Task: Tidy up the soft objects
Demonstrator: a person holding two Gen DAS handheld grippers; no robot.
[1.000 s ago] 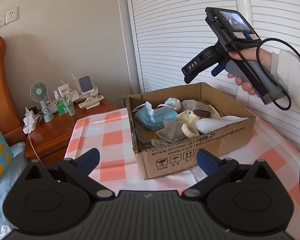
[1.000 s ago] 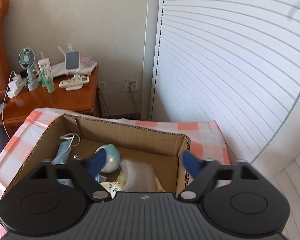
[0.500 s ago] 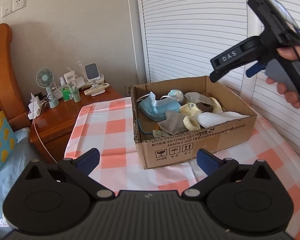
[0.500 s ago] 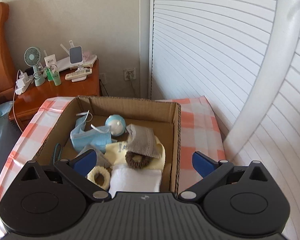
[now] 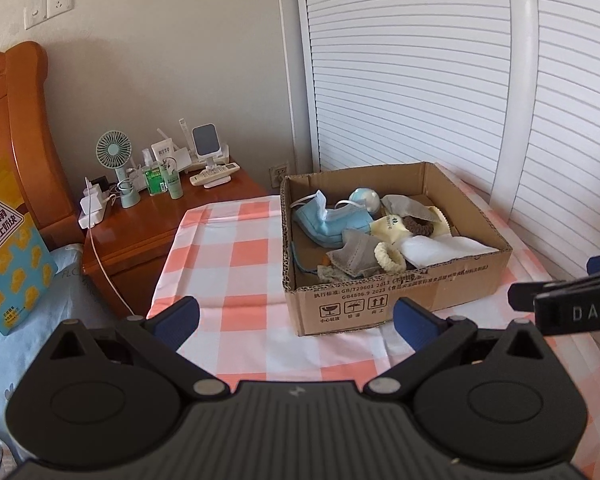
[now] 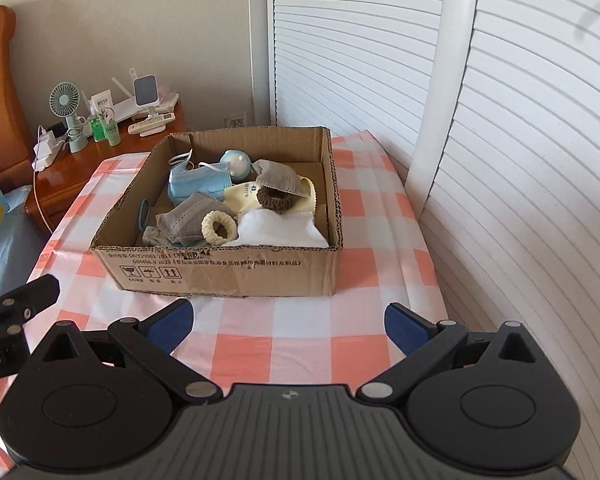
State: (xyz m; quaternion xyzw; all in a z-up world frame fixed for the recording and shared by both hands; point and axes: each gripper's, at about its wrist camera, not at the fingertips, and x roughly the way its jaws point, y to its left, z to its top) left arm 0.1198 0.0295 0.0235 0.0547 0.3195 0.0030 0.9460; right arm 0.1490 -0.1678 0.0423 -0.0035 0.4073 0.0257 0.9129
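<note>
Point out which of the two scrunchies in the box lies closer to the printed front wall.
The cream scrunchie, lying beside the white cloth near the cardboard box's front wall. The brown scrunchie sits farther back, on the yellow packet.

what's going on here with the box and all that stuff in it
A person holds a pair of tongs in each hand over a checked table. Both the left tongs and the right tongs are open and empty, short of the cardboard box. The box holds soft things: a blue face mask, grey masks, a cream hair tie, a brown hair tie and a white cloth. Nothing is gripped right now.
</note>
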